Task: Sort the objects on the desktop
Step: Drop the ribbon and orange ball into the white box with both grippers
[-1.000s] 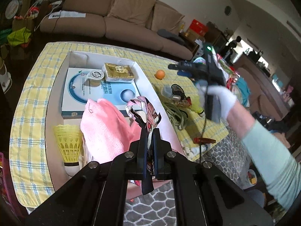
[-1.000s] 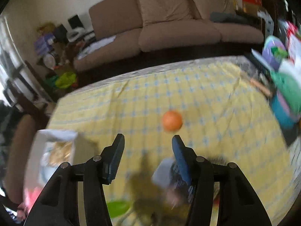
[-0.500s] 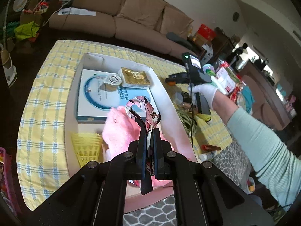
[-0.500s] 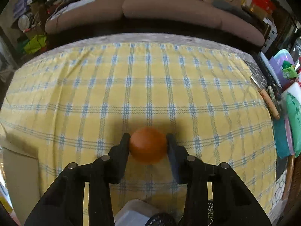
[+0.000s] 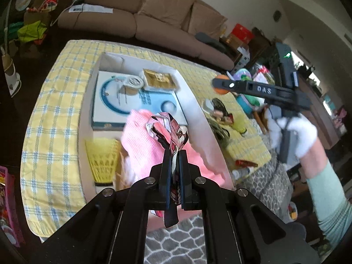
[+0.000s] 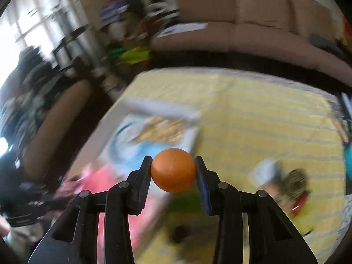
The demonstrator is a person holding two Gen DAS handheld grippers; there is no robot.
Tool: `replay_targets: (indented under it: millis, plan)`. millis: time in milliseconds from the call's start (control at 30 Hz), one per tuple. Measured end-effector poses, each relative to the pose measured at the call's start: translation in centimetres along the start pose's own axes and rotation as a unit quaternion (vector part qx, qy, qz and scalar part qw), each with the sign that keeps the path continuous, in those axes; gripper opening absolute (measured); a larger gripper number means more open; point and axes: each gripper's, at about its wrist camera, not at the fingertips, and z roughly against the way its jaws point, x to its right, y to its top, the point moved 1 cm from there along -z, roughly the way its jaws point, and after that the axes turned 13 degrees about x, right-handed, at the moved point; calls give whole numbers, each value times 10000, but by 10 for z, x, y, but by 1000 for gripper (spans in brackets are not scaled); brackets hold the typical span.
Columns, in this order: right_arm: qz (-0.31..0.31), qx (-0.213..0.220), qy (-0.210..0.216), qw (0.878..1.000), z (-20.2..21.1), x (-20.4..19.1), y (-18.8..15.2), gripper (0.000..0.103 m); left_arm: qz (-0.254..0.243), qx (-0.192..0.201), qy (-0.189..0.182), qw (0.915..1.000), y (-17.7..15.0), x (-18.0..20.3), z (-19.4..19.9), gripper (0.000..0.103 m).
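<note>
My right gripper (image 6: 173, 167) is shut on an orange ball (image 6: 173, 169), held up above the yellow checked tablecloth (image 6: 253, 114). From the left wrist view the same ball (image 5: 220, 90) shows at the tip of the right gripper, over the table right of the white box (image 5: 198, 114). My left gripper (image 5: 175, 154) is shut on a pink patterned scarf (image 5: 169, 125), which hangs above the pink cloth (image 5: 140, 140) in the box. A gloved hand (image 5: 301, 132) holds the right gripper.
The white box holds a blue and white book (image 5: 123, 101), a tape roll (image 5: 133, 83), a gold packet (image 5: 159, 79) and a yellow shuttlecock (image 5: 102, 156). A cluster of small items (image 5: 222, 118) lies right of the box. A brown sofa (image 5: 154, 19) stands behind the table.
The right gripper closed on the orange ball, lifted it off the cloth and swung left toward the box. The left gripper kept its hold on the scarf over the box.
</note>
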Motion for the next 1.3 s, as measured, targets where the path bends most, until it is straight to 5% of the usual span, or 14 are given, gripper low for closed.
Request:
replay_targets:
  millis: [233, 567, 733, 800, 1133, 1300]
  plan:
    - [85, -552, 102, 9984, -37, -53, -34, 39, -166, -151, -9, 9997, -16, 8, -3, 5]
    - [-390, -613, -72, 9973, -44, -37, -42, 45, -370, -220, -15, 9991, -18, 14, -25, 10]
    - [-615, -293, -39, 9977, -21, -28, -35, 47, -589, -275, 188, 9977, -22, 21, -46, 21]
    - [-645, -200, 3, 9977, -9, -28, -35, 47, -619, -244, 334, 9972, -22, 19, -49, 40]
    - [-749, 121, -121, 9970, 61, -16, -55, 47, -59, 297, -39, 9995, 5, 1, 0, 42]
    - [-899, 353, -826, 9919, 108, 22, -67, 54, -355, 224, -150, 9990, -3, 23, 1, 61]
